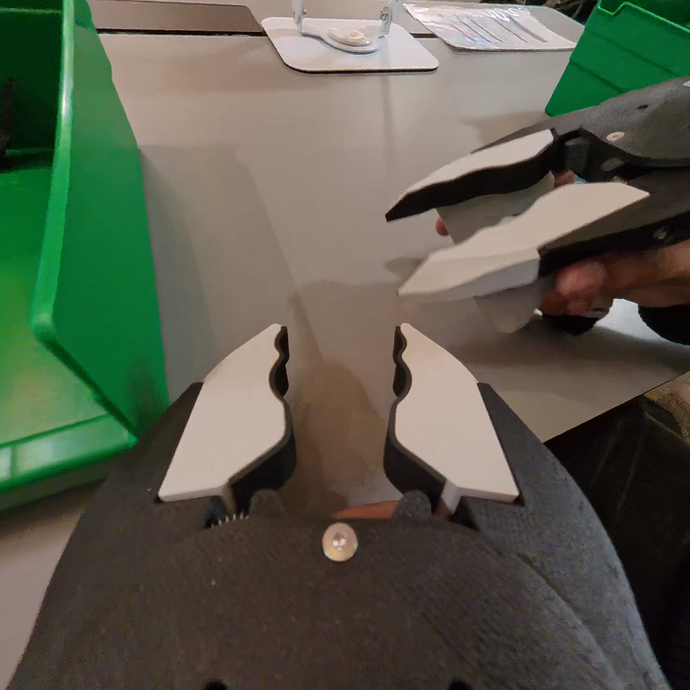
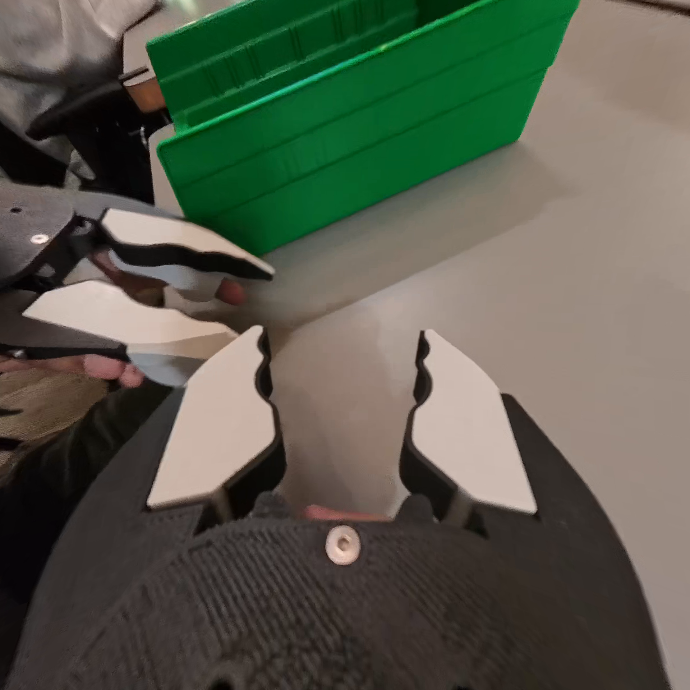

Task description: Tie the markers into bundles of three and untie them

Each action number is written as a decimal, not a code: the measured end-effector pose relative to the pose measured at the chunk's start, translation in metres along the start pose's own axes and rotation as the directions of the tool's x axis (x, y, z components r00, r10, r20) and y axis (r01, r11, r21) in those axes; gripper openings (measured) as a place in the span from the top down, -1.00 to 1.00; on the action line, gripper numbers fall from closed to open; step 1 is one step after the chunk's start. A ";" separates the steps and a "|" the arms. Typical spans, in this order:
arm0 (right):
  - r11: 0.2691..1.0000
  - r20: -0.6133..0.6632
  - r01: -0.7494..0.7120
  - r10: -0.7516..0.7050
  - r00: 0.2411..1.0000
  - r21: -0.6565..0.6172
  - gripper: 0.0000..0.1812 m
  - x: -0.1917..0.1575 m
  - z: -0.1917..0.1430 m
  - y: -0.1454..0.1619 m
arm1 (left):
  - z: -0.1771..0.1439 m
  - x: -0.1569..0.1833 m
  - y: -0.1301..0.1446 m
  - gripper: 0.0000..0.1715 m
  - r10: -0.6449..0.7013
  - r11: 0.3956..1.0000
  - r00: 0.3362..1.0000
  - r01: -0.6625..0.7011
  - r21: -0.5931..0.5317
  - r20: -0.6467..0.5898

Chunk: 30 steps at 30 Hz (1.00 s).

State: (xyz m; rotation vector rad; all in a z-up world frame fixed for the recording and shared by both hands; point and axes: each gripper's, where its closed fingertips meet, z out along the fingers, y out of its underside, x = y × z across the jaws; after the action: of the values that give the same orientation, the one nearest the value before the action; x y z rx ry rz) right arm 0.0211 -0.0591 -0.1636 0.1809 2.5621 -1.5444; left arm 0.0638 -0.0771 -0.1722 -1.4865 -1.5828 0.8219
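My left gripper (image 1: 340,328) is open and empty over the bare grey table (image 1: 261,186), its jaws well apart. My right gripper (image 2: 341,332) is also open and empty above the table. The right gripper also shows in the left wrist view (image 1: 392,254), reaching in from the right with a hand under it. The left gripper shows in the right wrist view (image 2: 254,302) at the left, open, close to my right gripper's left finger (image 2: 224,410). A green bin (image 1: 74,224) stands just left of my left gripper.
The green bin shows in the right wrist view (image 2: 336,149) ahead and left. Another green bin (image 1: 627,56) stands at the far right. A white mat (image 1: 403,56) with a clear glass container (image 1: 343,26) and a flat plastic packet (image 1: 493,26) lie at the back. The table edge (image 1: 597,410) runs near right.
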 end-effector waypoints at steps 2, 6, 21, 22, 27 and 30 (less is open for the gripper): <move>0.996 -0.052 0.063 -0.060 0.997 0.057 0.26 0.009 -0.003 -0.023 | -0.003 0.004 0.001 0.39 -0.033 0.999 0.999 0.034 0.014 -0.007; 0.969 0.046 0.147 -0.159 0.986 0.197 0.29 -0.008 -0.001 -0.103 | -0.005 0.015 0.005 0.38 -0.019 1.000 0.999 0.020 0.011 -0.039; -0.078 0.663 0.992 -0.748 0.007 -0.099 0.52 -0.076 0.228 -0.089 | -0.010 0.038 0.004 0.36 -0.142 0.989 0.954 0.147 -0.002 -0.265; -0.109 0.681 0.990 -0.732 -0.018 -0.090 0.54 -0.076 0.234 -0.084 | -0.011 0.039 0.004 0.36 -0.141 0.989 0.950 0.146 -0.002 -0.278; -0.207 0.718 0.976 -0.689 -0.098 -0.066 0.70 -0.073 0.252 -0.069 | -0.016 0.033 0.000 0.37 -0.145 0.988 0.947 0.155 0.012 -0.288; -0.217 0.753 0.971 -0.654 -0.066 -0.103 0.80 -0.069 0.242 -0.069 | -0.018 0.031 -0.003 0.37 -0.176 0.982 0.937 0.190 0.018 -0.301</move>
State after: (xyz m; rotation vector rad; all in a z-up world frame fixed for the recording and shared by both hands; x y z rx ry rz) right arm 0.0918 -0.3076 -0.2028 -2.3497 2.3768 -0.2087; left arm 0.0780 -0.0479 -0.1572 -1.3344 -1.4372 0.4973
